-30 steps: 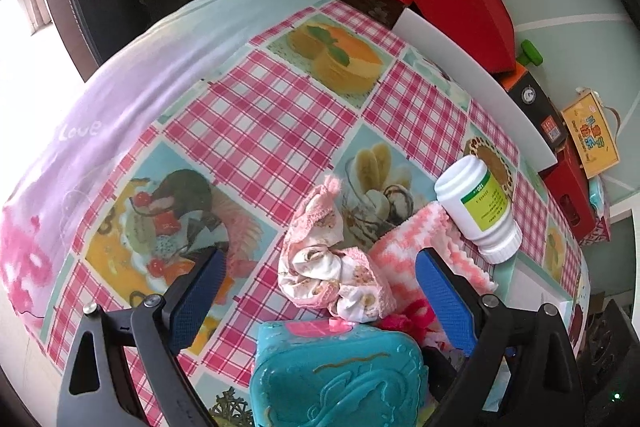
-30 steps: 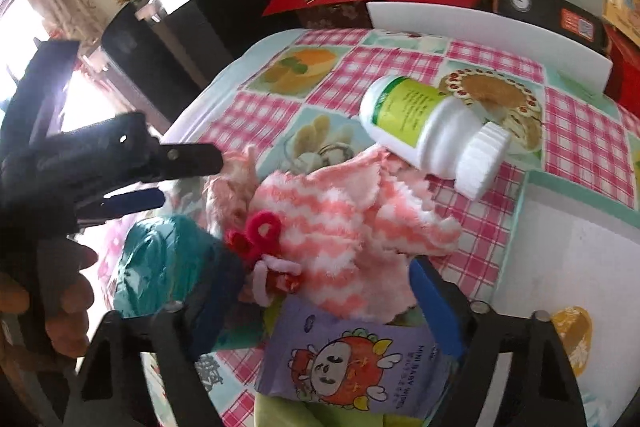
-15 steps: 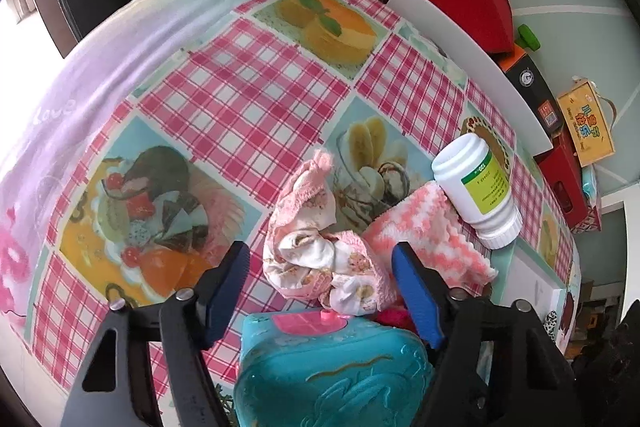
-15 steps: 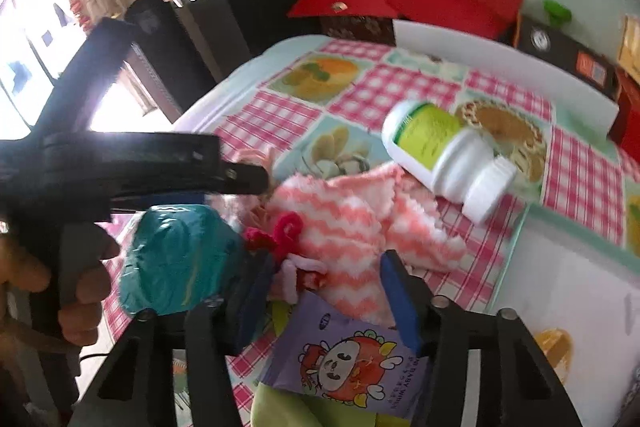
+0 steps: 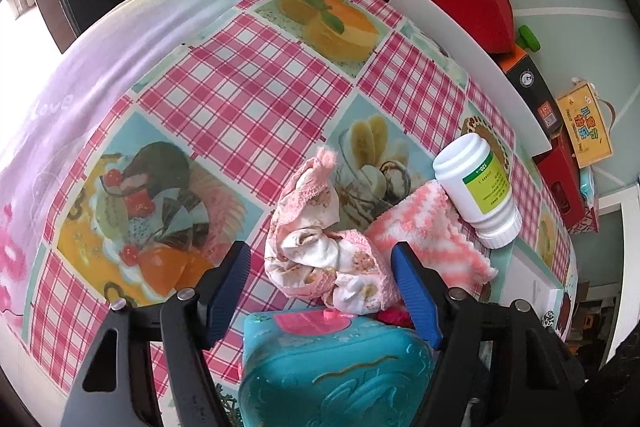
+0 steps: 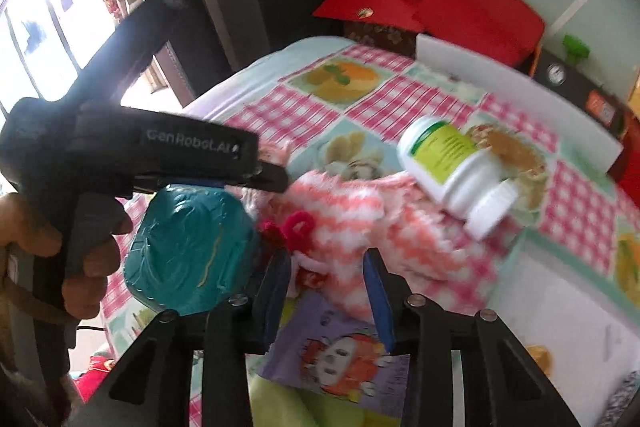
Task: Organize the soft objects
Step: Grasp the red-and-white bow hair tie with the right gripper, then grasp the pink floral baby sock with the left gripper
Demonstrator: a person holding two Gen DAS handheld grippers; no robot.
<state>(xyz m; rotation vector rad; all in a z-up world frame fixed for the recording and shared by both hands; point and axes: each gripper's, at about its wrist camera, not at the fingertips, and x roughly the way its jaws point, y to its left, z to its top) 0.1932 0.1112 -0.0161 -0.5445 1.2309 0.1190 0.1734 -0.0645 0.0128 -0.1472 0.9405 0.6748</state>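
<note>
- Since a second ago: my right gripper (image 6: 326, 281) has rolled and lifted a little, and its jaws have just been closing; they now stand narrow, with the edge of the pink-and-white knit cloth (image 6: 360, 223) and a red-and-pink chenille tangle (image 6: 294, 227) between the blue pads. I cannot tell whether the pads press the fabric.
- My left gripper (image 5: 320, 283) narrowed early in that second and then held. Its jaws now stand fairly wide, straddling the crumpled floral garment (image 5: 320, 247); neither pad visibly touches it, nothing is gripped.
- Floral garment: between and just ahead of my left fingertips, on the checked tablecloth (image 5: 248, 99).
- Knit cloth: ahead-right of my left gripper, touching the garment; directly ahead of my right gripper.
- White bottle (image 6: 456, 167) with green label lies on its side beyond the knit cloth, resting on its far edge.
- Teal embossed case (image 5: 336, 371) sits directly below my left jaws; in the right view it is just left of my right gripper.
- Purple cartoon packet (image 6: 336, 351) lies under my right jaws.
- The person's hand (image 6: 48, 251) grips the left gripper's handle, blurred.
</note>
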